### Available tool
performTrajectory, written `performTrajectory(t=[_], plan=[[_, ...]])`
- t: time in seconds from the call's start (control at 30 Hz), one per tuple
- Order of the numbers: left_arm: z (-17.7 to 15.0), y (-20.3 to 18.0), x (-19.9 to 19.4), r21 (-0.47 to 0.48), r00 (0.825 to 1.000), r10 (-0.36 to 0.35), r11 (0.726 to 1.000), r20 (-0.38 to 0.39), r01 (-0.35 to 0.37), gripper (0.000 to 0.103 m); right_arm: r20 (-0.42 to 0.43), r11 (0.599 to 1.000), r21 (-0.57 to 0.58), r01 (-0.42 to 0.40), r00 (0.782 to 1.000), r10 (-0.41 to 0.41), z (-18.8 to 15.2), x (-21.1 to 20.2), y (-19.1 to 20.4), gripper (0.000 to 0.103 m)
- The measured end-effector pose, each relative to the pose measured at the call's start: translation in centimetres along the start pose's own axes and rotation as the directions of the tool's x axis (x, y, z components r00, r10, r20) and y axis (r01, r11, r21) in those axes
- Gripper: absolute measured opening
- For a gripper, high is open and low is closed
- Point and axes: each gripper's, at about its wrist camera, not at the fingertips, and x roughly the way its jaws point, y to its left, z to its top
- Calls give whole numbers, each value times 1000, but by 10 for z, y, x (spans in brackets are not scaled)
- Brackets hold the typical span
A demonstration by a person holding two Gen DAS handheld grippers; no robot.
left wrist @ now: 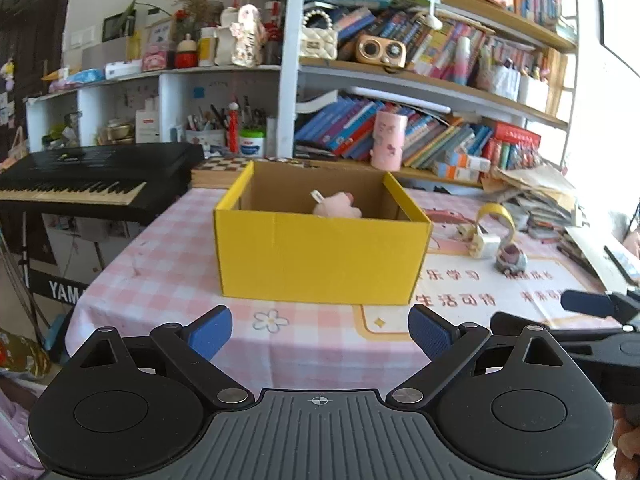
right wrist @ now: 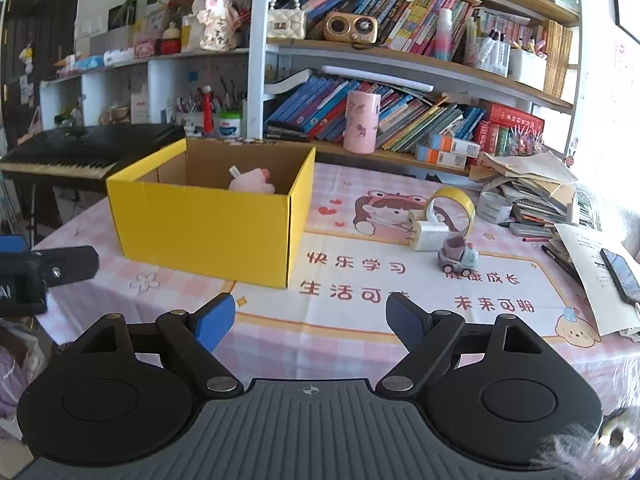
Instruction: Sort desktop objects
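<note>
Well ahead of both wide-open, empty claws, left claw (left wrist: 320,330) and right claw (right wrist: 310,320), stands the yellow cardboard box (right wrist: 208,228) on the tabletop (right wrist: 360,320), holding what looks like a pink plush toy (right wrist: 252,181).

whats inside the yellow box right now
A pink plush toy with a white tag lies in the yellow box. The front wall hides the box floor, so anything lower cannot be seen.
</note>
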Motion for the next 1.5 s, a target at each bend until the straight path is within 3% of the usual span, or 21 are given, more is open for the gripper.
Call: performTrajectory(t=[0.8,1.5], plan=[[3,-42,29,59,991,-116,991,-63,120,97,-71,992,71,103,993,-98,-18,-4,-41,83],[14,-107,74,107,973,-195,972,-120,208,97,-135,975,131,179,978,-162,-16,15,-109,83]])
